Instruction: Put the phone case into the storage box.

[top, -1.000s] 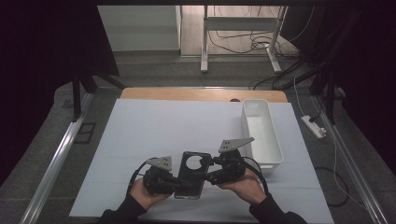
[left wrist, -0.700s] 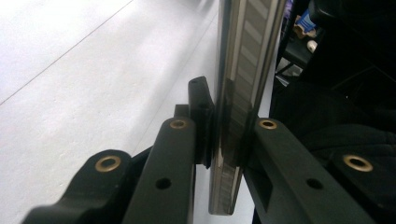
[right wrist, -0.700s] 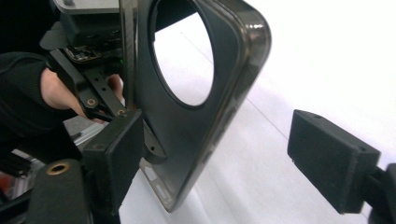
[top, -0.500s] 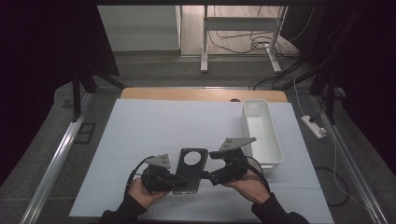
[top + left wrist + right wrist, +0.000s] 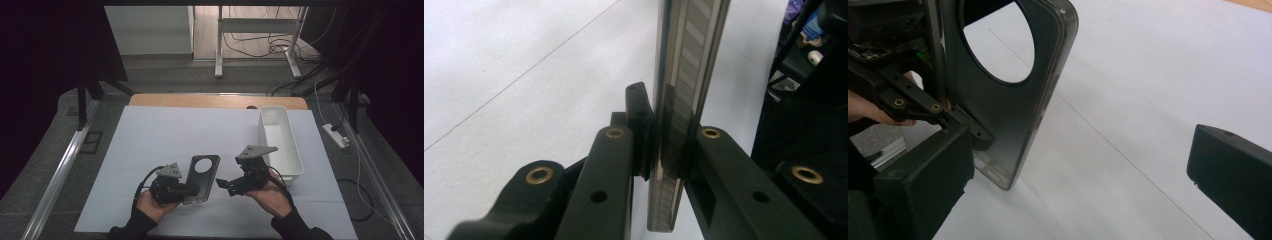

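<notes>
So right now my left gripper (image 5: 192, 189) is clamped on the edge of the phone case (image 5: 202, 178), the dark one with the big round camera cutout. In the left gripper view the case (image 5: 679, 115) sits edge-on, squeezed between the two pads, so that grip looks solid to me. It's held just over the white table cover (image 5: 165, 135), near my side of the table, between my two hands.

My right gripper (image 5: 226, 183) has just been opening its jaws and now they stand wide apart with nothing between them. In the right gripper view the case (image 5: 1013, 105) is off to the left, clear of both pads.

Where I'd say things stand: the hand-off part looks done, since one gripper has the case alone and the other has let go. What's left, I'm guessing, is getting it somewhere, maybe the white bin (image 5: 299, 165) on the right, which looks empty from the high view. Nothing has gone in there yet.
</notes>
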Tool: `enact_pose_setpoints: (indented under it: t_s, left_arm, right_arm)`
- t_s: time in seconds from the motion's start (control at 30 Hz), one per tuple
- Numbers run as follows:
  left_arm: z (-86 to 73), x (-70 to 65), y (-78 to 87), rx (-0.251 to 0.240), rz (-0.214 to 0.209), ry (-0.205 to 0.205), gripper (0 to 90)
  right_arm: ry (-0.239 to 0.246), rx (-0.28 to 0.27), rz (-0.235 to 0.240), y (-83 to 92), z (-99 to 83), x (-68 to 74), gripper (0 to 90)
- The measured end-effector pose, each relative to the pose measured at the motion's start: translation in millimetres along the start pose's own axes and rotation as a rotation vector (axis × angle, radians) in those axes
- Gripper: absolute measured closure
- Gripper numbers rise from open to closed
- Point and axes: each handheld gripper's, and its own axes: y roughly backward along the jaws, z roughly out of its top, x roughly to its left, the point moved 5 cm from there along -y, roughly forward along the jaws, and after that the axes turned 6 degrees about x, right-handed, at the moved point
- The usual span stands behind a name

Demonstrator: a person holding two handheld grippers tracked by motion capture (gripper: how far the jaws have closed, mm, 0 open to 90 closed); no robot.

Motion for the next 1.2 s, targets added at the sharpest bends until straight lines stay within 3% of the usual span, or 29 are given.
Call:
enact_pose_setpoints:
  t_s: [0.27, 0.53, 0.8, 0.93, 1.07, 1.1, 1.2]
  left_arm:
    - [0.4, -2.9, -2.1, 0.003, -0.011, -0.005, 84.2]
    - [1.8, -8.9, -4.5, 0.0, -0.037, -0.025, 84.2]
    - [3.2, -14.1, -6.2, -0.004, -0.064, -0.033, 84.2]
    - [3.1, -14.4, -6.9, -0.004, -0.068, -0.032, 84.2]
    - [3.0, -14.6, -7.3, -0.003, -0.071, -0.032, 84.2]
    - [3.0, -14.7, -7.4, -0.003, -0.071, -0.033, 84.2]
    - [2.9, -14.8, -7.4, -0.003, -0.072, -0.033, 84.3]
  right_arm:
    - [0.0, -0.021, -0.022, 4.4, 3.6, -1.0, 0.0]
    - [-0.014, -0.049, 0.02, 10.7, 8.7, -0.4, 0.2]
    - [-0.026, -0.052, -0.017, 15.4, 13.3, 0.8, 0.8]
    - [-0.012, -0.052, -0.017, 18.1, 13.5, 1.1, 12.6]
    - [-0.003, -0.071, -0.007, 22.2, 14.3, 2.6, 30.8]
    - [-0.004, -0.08, 0.013, 22.7, 14.7, 3.6, 36.9]
    - [0.004, -0.089, 0.005, 23.3, 14.9, 5.3, 45.8]
